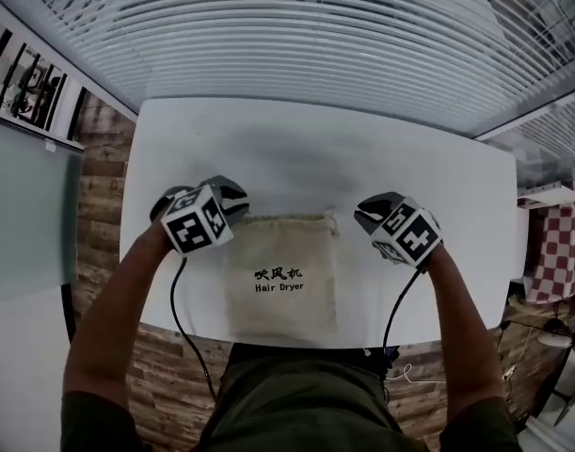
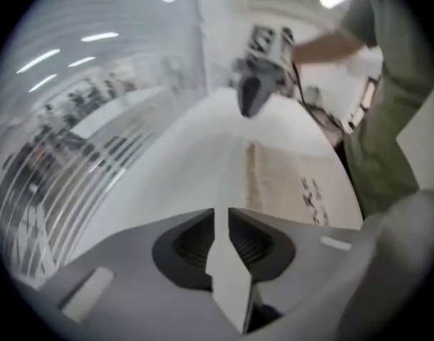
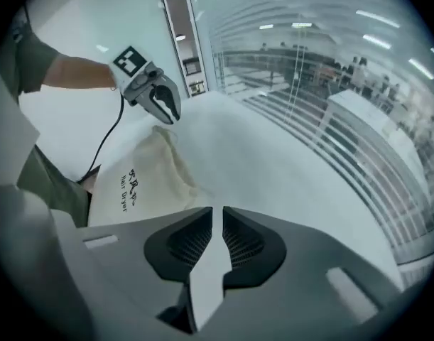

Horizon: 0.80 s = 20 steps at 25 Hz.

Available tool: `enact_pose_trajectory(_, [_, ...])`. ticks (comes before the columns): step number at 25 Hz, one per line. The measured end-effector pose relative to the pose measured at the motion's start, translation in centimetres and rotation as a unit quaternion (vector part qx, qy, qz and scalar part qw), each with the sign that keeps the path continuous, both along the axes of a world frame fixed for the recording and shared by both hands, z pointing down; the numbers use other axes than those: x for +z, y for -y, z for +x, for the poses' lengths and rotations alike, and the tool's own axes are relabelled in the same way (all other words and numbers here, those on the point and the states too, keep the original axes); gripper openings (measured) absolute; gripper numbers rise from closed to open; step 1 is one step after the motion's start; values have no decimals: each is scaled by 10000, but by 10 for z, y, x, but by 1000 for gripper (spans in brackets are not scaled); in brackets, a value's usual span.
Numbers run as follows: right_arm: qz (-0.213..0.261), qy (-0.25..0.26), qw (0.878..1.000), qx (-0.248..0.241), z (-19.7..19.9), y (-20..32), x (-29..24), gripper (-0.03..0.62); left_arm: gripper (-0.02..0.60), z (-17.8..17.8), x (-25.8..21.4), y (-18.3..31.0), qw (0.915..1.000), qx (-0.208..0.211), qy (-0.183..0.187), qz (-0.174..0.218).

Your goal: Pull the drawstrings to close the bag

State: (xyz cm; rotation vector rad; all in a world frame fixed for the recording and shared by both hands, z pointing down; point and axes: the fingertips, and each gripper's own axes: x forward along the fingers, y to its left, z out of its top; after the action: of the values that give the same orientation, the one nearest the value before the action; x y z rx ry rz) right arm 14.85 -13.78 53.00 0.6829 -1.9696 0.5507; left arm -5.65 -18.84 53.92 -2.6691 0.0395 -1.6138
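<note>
A beige drawstring bag (image 1: 279, 276) printed "Hair Dryer" lies flat on the white table (image 1: 362, 149), mouth away from me. A short drawstring end (image 1: 332, 224) shows at its top right corner. My left gripper (image 1: 232, 196) hovers at the bag's top left corner, its jaws a narrow slit apart with only bare table between them (image 2: 221, 215). My right gripper (image 1: 364, 217) sits just right of the top right corner, apart from the string, jaws nearly together and holding nothing (image 3: 217, 213). The bag (image 3: 142, 180) lies to the left in the right gripper view.
Black cables (image 1: 179, 309) (image 1: 395, 314) hang from both grippers over the table's near edge. Slatted blinds (image 1: 315, 26) run behind the far edge. Wood flooring (image 1: 103, 186) lies left of the table, and a checked cloth (image 1: 560, 243) sits at the far right.
</note>
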Motion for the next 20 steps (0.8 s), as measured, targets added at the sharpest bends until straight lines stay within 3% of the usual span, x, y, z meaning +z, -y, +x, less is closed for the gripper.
enact_pose_trajectory(2, [371,304,9988,-26,-7,0,-3,81,58,-13,-42,35,9912,-887,-795,571])
enact_pose_trajectory(3, [369,392,9984,-170,-17,-5,2,104,56,-17,-60,37,9875,-976,-958,789])
enact_pose_trajectory(5, [100,382,9985,-380,-38,-18,25,127,8,-7,-77,-1,9900,-687,-1036,659])
enact_pose_trajectory(7, [-14,308,9994,-183,-45,-26,48,126,8,14,-51,-64,9961,-171,-653,571])
enact_pose_trajectory(9, [225,356,9987,276,-42,-22,51,96,8,28,-4,-102,9902,282,68,1366])
enact_pose_trajectory(10, [384,284,9980,407,-38,-21,49,23,8,29,20,-110,9849,328,295,1676])
enact_pose_trajectory(12, [745,-274,9966,240,-22,-23,41,21,2,25,56,-116,9854,39,378,1661])
enact_pose_trajectory(14, [1252,-1293,9831,-327,1,-25,27,21,-6,25,61,-122,9889,-138,200,1466])
enact_pose_trajectory(15, [1563,-1915,9667,-661,15,-23,16,21,-6,27,61,-126,9888,-78,135,1481])
enact_pose_trajectory(17, [2153,-3026,9212,-1166,43,-22,-11,9,-8,32,62,-130,9873,-25,109,1582])
enact_pose_trajectory(18, [2257,-3224,9111,-1225,54,-24,-20,9,-11,32,62,-131,9878,-105,95,1552])
enact_pose_trajectory(19, [2142,-3075,9202,-1132,59,-31,-22,11,-11,33,61,-131,9890,-217,35,1464])
enact_pose_trajectory(20, [1840,-2626,9428,-907,58,-39,-16,21,-10,34,59,-131,9901,-316,-76,1367])
